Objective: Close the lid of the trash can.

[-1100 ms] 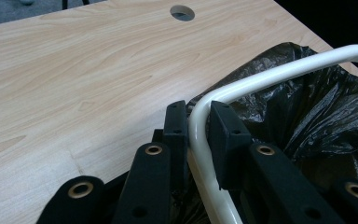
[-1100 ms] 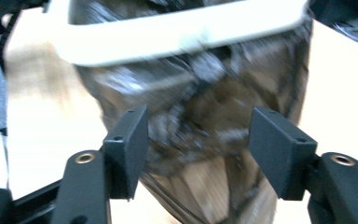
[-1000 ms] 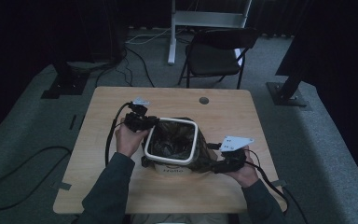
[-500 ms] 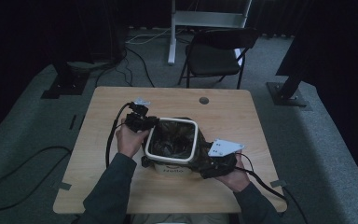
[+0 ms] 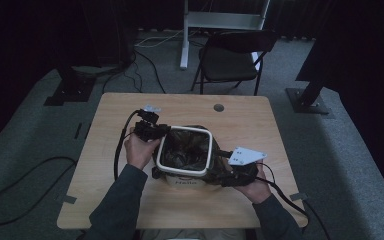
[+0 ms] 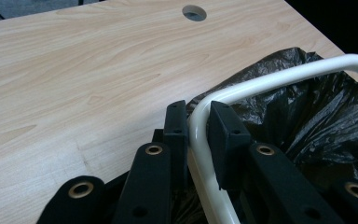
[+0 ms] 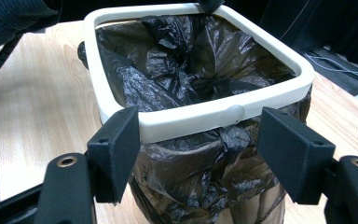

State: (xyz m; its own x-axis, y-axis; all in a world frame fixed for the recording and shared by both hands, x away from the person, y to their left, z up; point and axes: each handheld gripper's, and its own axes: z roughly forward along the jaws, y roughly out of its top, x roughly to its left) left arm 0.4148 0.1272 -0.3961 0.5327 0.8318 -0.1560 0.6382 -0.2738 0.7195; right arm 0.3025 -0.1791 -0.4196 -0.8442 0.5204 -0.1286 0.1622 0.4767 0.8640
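A cream bin (image 5: 187, 128) lined with a black bag (image 5: 185, 150) stands mid-table. My left gripper (image 5: 162, 131) is at the bin's left side. In the left gripper view the left gripper (image 6: 199, 126) is shut on the cream rim (image 6: 279, 77), one pad inside and one outside. My right gripper (image 5: 220, 174) sits low at the bin's right side. In the right gripper view the right gripper (image 7: 204, 151) is open, pads wide apart in front of the near rim (image 7: 205, 116) and hanging bag (image 7: 191, 56), touching neither. Its jaws have just been opening.
The wooden table (image 5: 130, 200) has a cable hole (image 5: 219, 107) at its far side. A black folding chair (image 5: 235, 55) stands behind the table. Cables trail off both grippers over the table edges, and stand bases (image 5: 310, 102) sit on the grey floor.
The right hand has shifted slightly inward toward the bin's right side and a little lower. The left hand and the bin have stayed put.
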